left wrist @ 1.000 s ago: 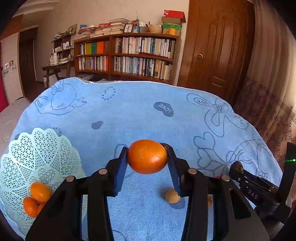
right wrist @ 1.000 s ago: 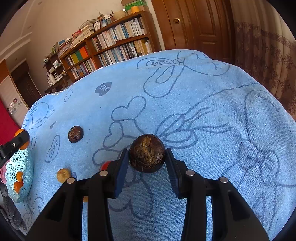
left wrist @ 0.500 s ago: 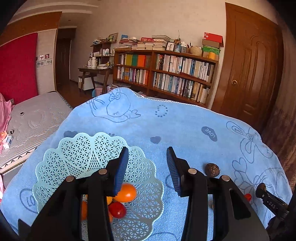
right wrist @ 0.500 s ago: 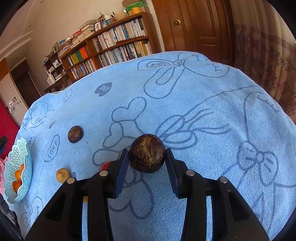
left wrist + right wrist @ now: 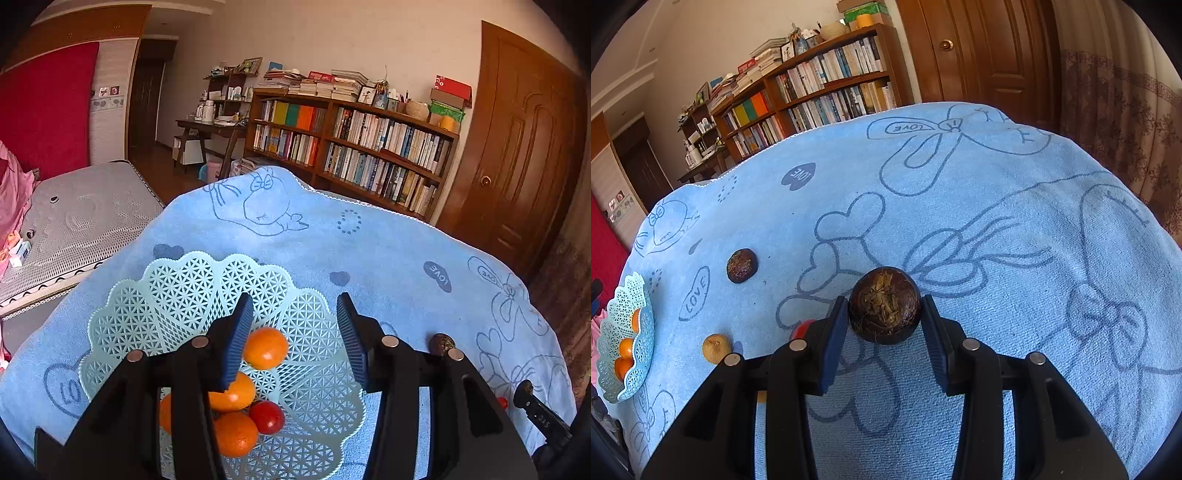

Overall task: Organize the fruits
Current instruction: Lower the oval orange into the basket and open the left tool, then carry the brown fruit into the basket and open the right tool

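Observation:
My left gripper (image 5: 293, 317) stands open and empty just above a pale turquoise lattice basket (image 5: 155, 295). In the basket lie several oranges, the top one (image 5: 266, 348) below the gap between the fingers, and a red fruit (image 5: 266, 416). In the right wrist view my right gripper (image 5: 884, 308) is shut on a dark brown round fruit (image 5: 884, 304), low over the blue cloth (image 5: 997, 221). On the cloth lie a second dark brown fruit (image 5: 741, 265), a small tan fruit (image 5: 716, 348) and a red fruit (image 5: 801, 326), half hidden behind the left finger.
The basket (image 5: 626, 339) sits at the cloth's left end, near its edge. A bookshelf (image 5: 351, 147) and a wooden door (image 5: 517, 147) stand beyond the far edge. A grey mattress (image 5: 74, 221) lies to the left. The cloth's right half is bare.
My left gripper swung left from the cloth to over the basket and let go of the orange, which now lies in the basket. The right gripper has held still with the brown fruit.

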The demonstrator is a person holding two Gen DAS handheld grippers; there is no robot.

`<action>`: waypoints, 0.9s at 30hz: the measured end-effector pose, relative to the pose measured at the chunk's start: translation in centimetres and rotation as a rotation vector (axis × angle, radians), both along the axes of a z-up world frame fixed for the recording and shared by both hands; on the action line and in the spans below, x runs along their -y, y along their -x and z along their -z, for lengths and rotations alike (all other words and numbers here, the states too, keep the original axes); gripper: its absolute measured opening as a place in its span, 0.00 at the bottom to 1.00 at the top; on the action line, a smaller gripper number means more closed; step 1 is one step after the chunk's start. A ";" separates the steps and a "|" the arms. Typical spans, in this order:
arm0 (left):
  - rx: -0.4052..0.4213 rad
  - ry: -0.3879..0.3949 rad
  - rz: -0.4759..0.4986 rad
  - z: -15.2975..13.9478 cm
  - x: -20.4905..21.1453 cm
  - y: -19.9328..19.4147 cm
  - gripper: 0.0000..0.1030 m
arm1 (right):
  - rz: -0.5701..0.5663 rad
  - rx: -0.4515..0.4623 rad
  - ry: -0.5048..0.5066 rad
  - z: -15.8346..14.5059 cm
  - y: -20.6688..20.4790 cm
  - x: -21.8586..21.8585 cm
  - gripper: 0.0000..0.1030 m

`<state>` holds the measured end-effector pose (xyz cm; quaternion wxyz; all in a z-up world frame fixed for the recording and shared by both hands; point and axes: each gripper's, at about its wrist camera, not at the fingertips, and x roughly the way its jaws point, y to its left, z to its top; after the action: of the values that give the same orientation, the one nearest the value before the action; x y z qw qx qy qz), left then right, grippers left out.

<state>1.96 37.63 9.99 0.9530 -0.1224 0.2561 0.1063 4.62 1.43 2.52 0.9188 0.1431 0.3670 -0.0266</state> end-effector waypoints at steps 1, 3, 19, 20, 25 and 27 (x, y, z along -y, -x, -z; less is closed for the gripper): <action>0.005 -0.001 -0.008 0.0 0.0 0.1 0.62 | 0.000 0.001 0.000 0.0 0.0 0.0 0.39; 0.022 0.000 -0.034 -0.1 -0.3 0.3 0.78 | -0.002 0.004 0.001 -0.1 0.0 0.0 0.39; 0.067 0.042 -0.149 -0.3 -2.5 1.2 0.89 | -0.201 0.098 -0.018 -3.9 0.7 -5.3 0.39; 0.068 0.044 -0.152 -0.4 -2.6 1.2 0.89 | -0.231 0.100 -0.026 -4.3 0.6 -6.2 0.39; 0.076 0.047 -0.173 -0.5 -2.9 1.4 0.91 | -0.404 0.099 -0.068 -5.8 0.5 -12.0 0.39; 0.083 0.045 -0.185 -0.6 -3.1 1.5 0.93 | -0.469 0.098 -0.066 -6.2 0.4 -14.5 0.39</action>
<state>0.49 40.75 10.59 0.9458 -0.1714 0.2061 0.1831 4.20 15.97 8.70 0.9113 0.0852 0.3459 0.2064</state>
